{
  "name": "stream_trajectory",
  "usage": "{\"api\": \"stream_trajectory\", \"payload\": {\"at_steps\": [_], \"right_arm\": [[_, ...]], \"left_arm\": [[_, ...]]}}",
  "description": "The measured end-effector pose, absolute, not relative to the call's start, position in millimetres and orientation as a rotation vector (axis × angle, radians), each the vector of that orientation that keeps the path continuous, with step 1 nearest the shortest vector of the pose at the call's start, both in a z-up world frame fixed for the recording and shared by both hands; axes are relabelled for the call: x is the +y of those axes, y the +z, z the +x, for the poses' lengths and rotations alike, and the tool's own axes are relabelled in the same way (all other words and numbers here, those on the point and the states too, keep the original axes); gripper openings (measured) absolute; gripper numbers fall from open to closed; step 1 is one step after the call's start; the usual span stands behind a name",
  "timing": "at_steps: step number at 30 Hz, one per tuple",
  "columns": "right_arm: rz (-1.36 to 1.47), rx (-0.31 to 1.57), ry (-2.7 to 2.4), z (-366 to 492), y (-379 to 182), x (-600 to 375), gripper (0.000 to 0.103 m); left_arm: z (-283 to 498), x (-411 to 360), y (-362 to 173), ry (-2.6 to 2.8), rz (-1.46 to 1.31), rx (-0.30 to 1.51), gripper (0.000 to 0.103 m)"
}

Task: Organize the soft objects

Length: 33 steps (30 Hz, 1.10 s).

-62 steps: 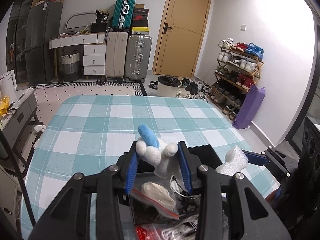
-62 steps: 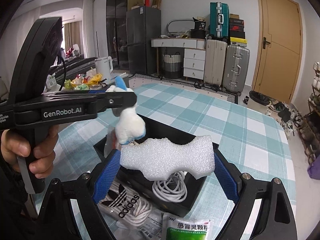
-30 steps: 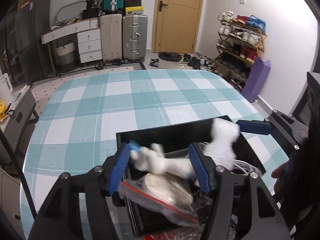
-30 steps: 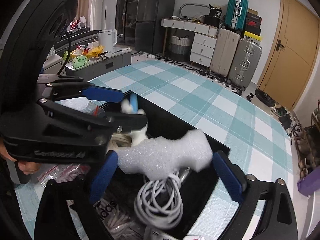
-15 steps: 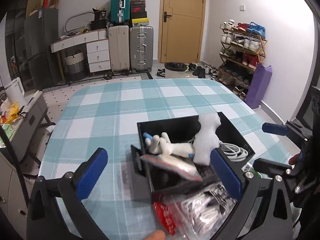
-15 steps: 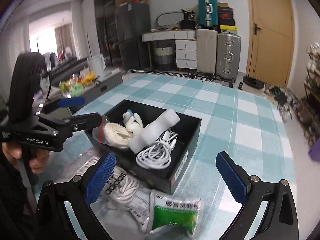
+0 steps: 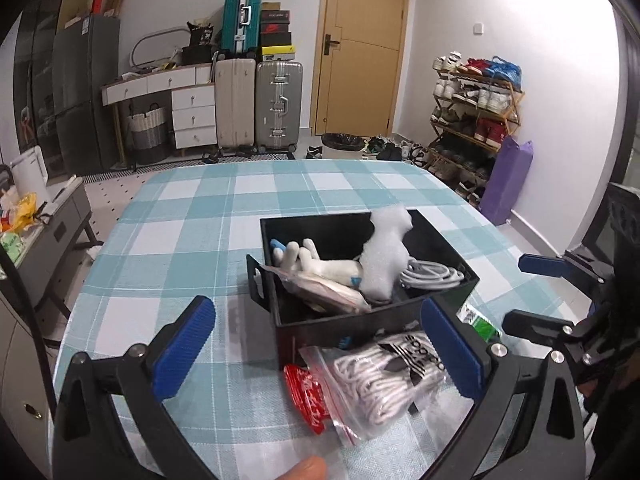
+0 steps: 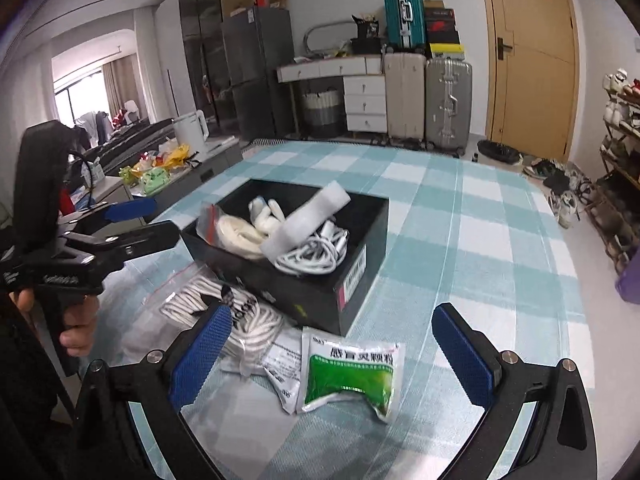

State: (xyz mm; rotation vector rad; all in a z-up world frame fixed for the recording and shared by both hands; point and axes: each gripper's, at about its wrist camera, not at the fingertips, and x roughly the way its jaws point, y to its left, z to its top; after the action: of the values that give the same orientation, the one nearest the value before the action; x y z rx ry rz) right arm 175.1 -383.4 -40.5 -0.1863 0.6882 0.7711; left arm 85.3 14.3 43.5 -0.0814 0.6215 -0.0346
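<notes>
A: Where are the soft things?

B: In the black box [image 7: 372, 322] on the checked tablecloth [image 7: 192, 216]: the white plush toy [image 7: 320, 266] lies beside the foam piece [image 7: 386, 256], which leans on the coiled white cable [image 7: 432, 272].

A: And the tongs?

B: Left gripper [image 7: 320, 352] and right gripper [image 8: 334, 354] are both spread wide, pinching nothing, near side of the box. A bagged Adidas lace bundle [image 7: 384, 372] and a green medicine sachet [image 8: 352, 372] lie on the cloth beneath them.
</notes>
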Motion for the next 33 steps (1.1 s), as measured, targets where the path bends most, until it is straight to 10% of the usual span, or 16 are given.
{"api": "stream_trajectory", "payload": {"at_steps": [33], "right_arm": [[-0.186, 0.908, 0.722, 197.1, -96.3, -389.6, 0.086]], "left_arm": [[76.5, -0.9, 11.7, -0.111, -0.090, 0.728, 0.103]]}}
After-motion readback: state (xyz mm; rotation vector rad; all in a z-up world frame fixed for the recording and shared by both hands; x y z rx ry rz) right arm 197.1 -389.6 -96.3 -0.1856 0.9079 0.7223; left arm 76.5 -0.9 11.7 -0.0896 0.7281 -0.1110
